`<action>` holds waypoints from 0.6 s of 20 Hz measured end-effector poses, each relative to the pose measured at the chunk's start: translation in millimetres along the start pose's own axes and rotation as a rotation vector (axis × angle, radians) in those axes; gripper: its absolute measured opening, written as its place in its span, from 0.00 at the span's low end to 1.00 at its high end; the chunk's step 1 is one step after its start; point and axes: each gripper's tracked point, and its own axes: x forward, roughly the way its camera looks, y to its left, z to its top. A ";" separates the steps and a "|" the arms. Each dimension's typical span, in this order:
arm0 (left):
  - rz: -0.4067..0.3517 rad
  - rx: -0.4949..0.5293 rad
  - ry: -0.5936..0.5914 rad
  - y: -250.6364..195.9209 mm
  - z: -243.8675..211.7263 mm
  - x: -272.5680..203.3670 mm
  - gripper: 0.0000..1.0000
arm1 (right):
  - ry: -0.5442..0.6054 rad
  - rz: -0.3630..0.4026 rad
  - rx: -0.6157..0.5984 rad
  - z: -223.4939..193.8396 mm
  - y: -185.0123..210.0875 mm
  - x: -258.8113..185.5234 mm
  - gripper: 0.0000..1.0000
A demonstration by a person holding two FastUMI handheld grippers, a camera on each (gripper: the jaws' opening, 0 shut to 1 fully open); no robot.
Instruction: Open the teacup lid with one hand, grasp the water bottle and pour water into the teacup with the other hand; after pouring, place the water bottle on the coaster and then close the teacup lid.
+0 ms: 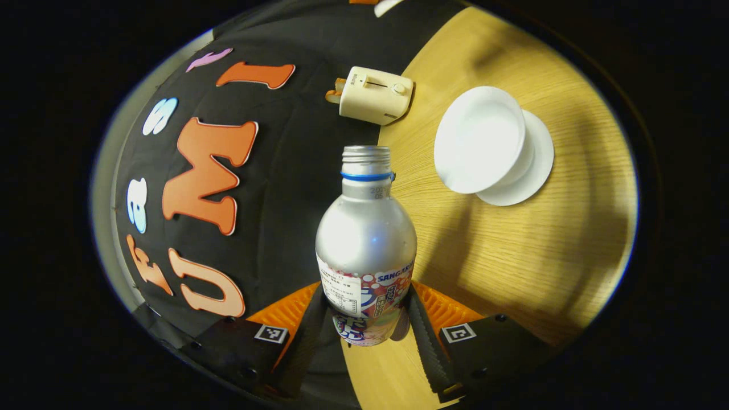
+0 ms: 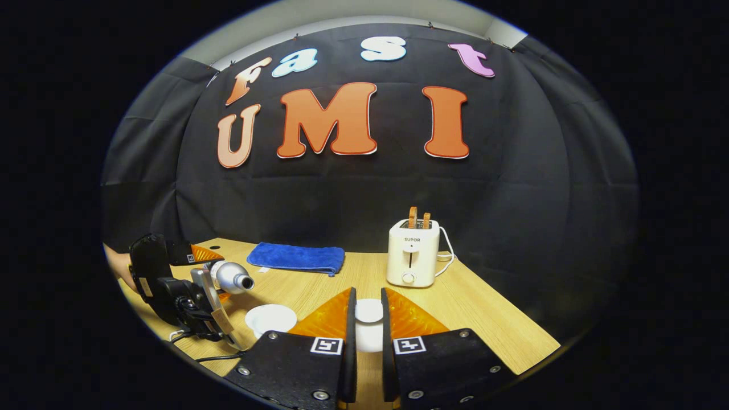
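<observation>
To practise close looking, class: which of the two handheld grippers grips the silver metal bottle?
The left gripper: it clamps the silver metal bottle at its labelled lower part. The right gripper holds a small white round lid instead.

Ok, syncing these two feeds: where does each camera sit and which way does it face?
Left gripper view: on the left gripper, rolled sideways, facing along its gripped water bottle toward the teacup and toaster; own fingers show.
Right gripper view: on the right gripper, level above the table, facing the toaster; own fingers hold the teacup lid.
Shared: bottle, teacup, toaster.
</observation>
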 end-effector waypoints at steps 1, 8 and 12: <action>0.002 0.029 -0.007 1.8 1.4 -0.8 0.83 | -0.002 -0.006 0.000 0.3 -2.4 -0.9 0.18; 0.011 0.188 -0.040 9.7 6.2 -1.6 0.83 | -0.003 -0.020 0.001 -0.3 -7.9 -6.4 0.18; 0.030 0.286 -0.055 17.1 9.8 1.7 0.83 | -0.003 -0.023 0.002 0.4 -8.5 -7.2 0.18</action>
